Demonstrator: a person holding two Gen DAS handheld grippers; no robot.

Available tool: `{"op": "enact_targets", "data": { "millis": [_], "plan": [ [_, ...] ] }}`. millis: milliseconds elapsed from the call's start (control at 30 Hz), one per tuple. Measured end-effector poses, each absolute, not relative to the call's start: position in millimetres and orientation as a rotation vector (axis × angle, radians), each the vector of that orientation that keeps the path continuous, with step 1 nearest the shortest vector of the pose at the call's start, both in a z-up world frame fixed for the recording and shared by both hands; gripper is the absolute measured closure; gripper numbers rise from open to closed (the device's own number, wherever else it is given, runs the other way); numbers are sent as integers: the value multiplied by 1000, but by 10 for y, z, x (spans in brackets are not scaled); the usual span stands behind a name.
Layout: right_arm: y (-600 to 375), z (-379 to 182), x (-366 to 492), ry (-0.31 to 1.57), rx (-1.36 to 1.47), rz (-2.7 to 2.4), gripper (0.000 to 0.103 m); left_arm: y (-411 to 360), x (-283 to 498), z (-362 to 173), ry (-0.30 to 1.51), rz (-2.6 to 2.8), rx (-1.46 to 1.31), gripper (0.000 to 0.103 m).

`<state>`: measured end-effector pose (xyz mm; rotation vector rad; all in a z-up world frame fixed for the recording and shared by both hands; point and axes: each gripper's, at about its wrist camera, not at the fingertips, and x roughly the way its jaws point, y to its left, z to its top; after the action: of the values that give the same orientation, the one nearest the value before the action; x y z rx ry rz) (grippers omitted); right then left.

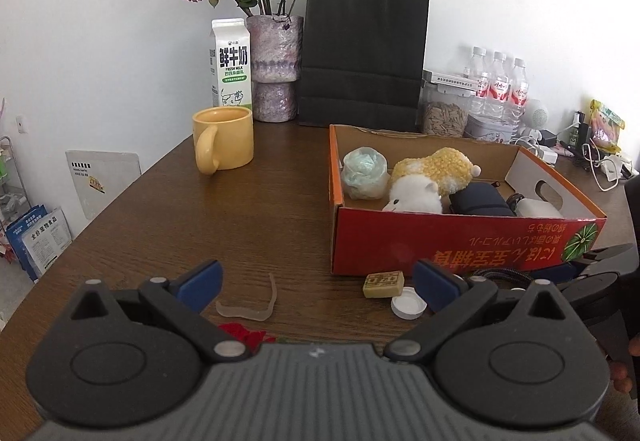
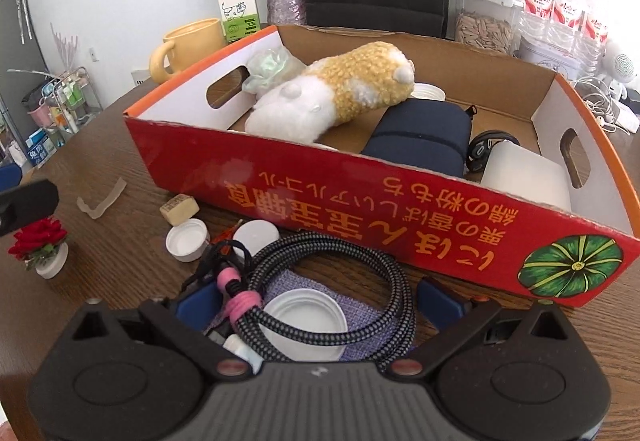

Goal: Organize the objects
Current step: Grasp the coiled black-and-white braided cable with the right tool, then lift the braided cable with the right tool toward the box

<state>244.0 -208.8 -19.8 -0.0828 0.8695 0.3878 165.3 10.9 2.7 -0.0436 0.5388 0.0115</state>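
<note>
My right hand-held gripper (image 2: 320, 301) stands open around the braided cable (image 2: 332, 281); closing, I may catch the white lid (image 2: 305, 325) too. The left hand-held gripper (image 1: 316, 285) is open, empty.

Dark wooden table (image 1: 152, 209) against a plain white wall (image 1: 100, 21) — soft, even daylight.

Both wrist views low, facing red box (image 1: 460, 241)

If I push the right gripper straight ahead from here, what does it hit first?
Probably the coiled braided cable lying between the open fingers of the right gripper, then the red box wall behind it; depth is uncertain.
</note>
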Motion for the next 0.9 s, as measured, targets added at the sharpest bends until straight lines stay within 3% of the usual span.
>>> {"op": "enact_targets", "data": {
  "millis": [900],
  "plan": [
    [-2207, -172, 2292, 800, -24, 367, 9, 127, 1704, -32, 586, 2, -41, 0]
  ]
}}
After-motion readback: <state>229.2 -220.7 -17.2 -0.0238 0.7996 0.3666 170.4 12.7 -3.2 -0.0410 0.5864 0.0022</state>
